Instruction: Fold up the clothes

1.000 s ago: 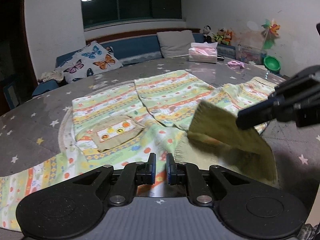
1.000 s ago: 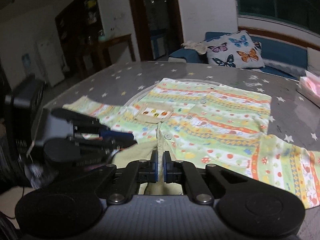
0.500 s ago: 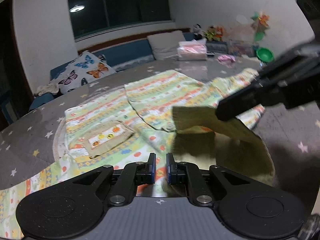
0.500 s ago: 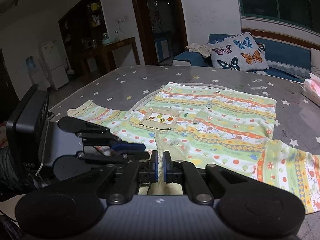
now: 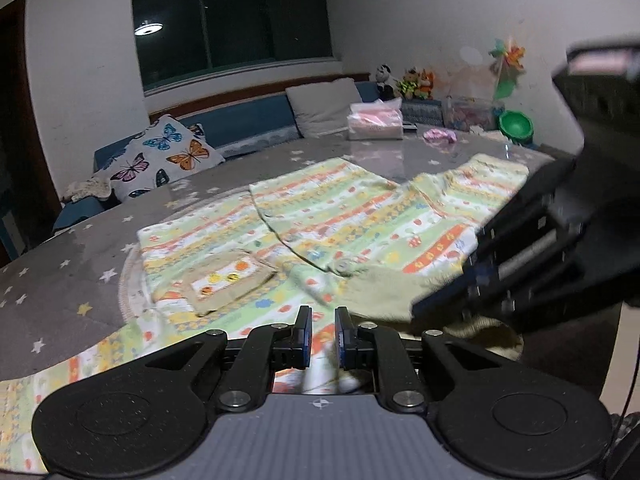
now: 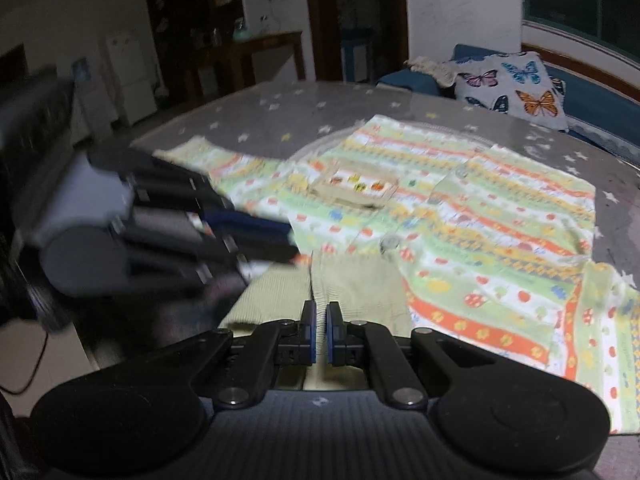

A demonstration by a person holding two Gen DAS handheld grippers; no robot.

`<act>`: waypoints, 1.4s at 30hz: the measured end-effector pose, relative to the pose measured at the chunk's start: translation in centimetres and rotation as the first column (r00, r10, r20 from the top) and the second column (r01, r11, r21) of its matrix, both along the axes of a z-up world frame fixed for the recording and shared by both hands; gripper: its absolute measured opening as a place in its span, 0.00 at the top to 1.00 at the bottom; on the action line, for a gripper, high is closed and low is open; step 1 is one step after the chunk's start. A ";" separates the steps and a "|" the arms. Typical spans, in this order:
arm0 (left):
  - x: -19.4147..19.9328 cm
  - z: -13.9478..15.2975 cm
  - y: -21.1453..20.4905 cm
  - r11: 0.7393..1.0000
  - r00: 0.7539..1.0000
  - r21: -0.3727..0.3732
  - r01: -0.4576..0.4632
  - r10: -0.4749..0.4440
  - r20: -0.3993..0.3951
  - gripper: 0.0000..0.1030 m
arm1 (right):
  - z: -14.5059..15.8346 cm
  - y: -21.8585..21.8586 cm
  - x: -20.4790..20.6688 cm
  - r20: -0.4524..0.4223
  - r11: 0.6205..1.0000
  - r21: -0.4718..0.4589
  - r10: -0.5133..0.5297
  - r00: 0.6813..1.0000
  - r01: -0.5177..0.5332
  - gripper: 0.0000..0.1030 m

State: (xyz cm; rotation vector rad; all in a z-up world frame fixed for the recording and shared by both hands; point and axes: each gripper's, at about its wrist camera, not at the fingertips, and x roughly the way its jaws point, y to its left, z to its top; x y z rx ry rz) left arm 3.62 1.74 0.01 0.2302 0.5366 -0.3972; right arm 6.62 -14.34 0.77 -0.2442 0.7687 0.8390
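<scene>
Grey star-print table (image 5: 72, 280) w/ shirt (image 5: 360, 216); both grippers' fingers pinching shirt fabric.

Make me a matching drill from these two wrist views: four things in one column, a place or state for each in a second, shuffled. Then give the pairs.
Things:
1. right tongs
2. butterfly pillow
3. beige pocket
4. tissue pack

Places or states:
A. propped on the blue sofa behind the table
B. at the table's far edge
C. shut on the shirt's plain olive hem
D. sewn on the shirt front, printed with small fruits

Pairs: 1-C, 2-A, 3-D, 4-B
</scene>
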 end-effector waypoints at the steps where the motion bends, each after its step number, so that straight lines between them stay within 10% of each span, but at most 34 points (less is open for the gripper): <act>1: 0.0 0.3 0.3 1.000 1.000 -0.008 -0.007 0.007 0.005 0.86 | -0.1 0.1 0.0 -0.004 1.000 -0.007 0.007 1.000 -0.007 0.95; 22: 3.5 -1.9 -3.0 0.999 0.996 -0.016 0.041 -0.042 -0.077 0.86 | 0.9 -4.5 2.2 0.017 0.983 0.066 -0.173 0.985 0.171 0.80; 42: 3.6 -1.9 -3.1 0.999 0.996 -0.006 0.053 -0.053 -0.078 0.86 | -1.6 -16.3 11.1 0.091 0.779 0.007 -0.625 0.776 0.627 0.80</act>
